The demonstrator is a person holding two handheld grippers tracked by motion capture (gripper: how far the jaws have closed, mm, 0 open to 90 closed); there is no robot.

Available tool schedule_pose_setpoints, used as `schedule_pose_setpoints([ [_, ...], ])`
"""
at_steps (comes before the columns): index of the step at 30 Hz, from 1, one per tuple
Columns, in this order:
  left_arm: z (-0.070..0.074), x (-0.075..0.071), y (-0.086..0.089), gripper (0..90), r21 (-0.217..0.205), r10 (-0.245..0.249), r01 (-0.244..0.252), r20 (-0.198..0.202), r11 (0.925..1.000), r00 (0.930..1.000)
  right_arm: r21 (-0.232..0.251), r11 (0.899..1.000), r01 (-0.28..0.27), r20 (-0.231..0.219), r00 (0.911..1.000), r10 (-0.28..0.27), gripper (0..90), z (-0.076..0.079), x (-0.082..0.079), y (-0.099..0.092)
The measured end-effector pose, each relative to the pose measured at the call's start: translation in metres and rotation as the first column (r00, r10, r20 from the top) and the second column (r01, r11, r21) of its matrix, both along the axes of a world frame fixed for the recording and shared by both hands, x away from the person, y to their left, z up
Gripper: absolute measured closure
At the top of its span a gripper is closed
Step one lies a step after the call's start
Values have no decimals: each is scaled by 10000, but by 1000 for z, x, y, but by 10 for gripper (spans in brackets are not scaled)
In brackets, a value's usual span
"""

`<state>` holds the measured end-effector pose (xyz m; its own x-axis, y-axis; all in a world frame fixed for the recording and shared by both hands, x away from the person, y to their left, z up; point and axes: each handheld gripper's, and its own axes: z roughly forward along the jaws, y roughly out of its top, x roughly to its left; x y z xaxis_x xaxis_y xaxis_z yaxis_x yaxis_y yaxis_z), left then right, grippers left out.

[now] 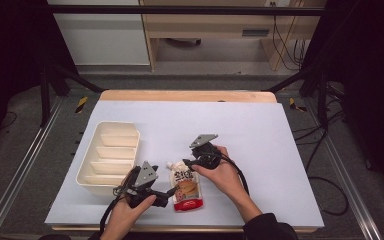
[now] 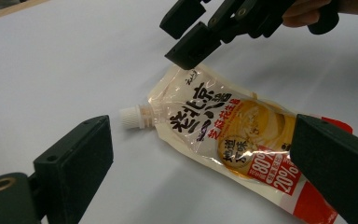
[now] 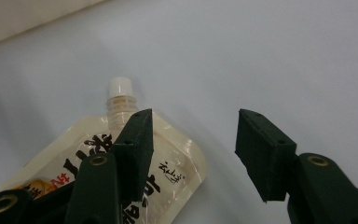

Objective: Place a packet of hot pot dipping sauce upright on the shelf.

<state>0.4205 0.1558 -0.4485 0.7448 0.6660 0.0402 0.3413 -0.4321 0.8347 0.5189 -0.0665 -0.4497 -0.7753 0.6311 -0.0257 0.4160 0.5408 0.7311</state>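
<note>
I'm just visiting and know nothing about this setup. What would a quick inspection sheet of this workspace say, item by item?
Surface: pale blue sheet over a wooden table.
Job's things: clear spouted sauce pouch with white cap and red base lying flat; cream plastic tray with dividers, compartments bare.
Clutter: nothing seen.
Grippers: left claw open, beside the pouch; right claw open, at its upper corner.
Cables: one black cable trails from each claw; more lie on the floor at right.
Surroundings: black frame, wooden furniture behind.
</note>
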Motion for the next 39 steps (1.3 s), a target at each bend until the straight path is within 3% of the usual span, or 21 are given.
schedule_pose_setpoints([
  [3, 0, 0, 1, 60, -18, 8, -8, 10, 10000, 10000, -6, 9997, -246, -359, 9991, 246, 453, -4, 3, 3],
  [8, 1, 0, 1, 61, -19, -18, 18, -33, 10000, 10000, -287, 9990, -342, -571, 9978, 325, 450, -10, 3, 8],
  [12, 0, 1, 1, 65, -40, -48, 48, -63, 10000, 10000, -81, 9991, -418, -955, 9946, 408, 498, -13, 5, 6],
  [17, 1, 2, 2, 67, -93, -51, 50, -122, 9999, 9999, -226, 9979, -613, -773, 9952, 594, 582, -9, 1, 7],
  [23, 2, 2, 3, 70, -127, -130, 128, -134, 9998, 9998, -63, 9964, -846, -792, 9933, 838, 623, 0, -12, 5],
  [29, 2, 2, 2, 71, -57, -227, 227, -80, 9997, 9997, -280, 9946, -1001, -1241, 9876, 959, 656, -6, -22, 3],
  [35, 1, 1, 0, 71, 8, -327, 327, -116, 9995, 9994, -355, 9949, -941, -1104, 9898, 896, 787, -8, -22, 5],
  [39, 1, 1, -1, 71, 44, -367, 368, -164, 9993, 9992, -702, 9935, -896, -1230, 9891, 805, 796, -11, -23, 4],
])
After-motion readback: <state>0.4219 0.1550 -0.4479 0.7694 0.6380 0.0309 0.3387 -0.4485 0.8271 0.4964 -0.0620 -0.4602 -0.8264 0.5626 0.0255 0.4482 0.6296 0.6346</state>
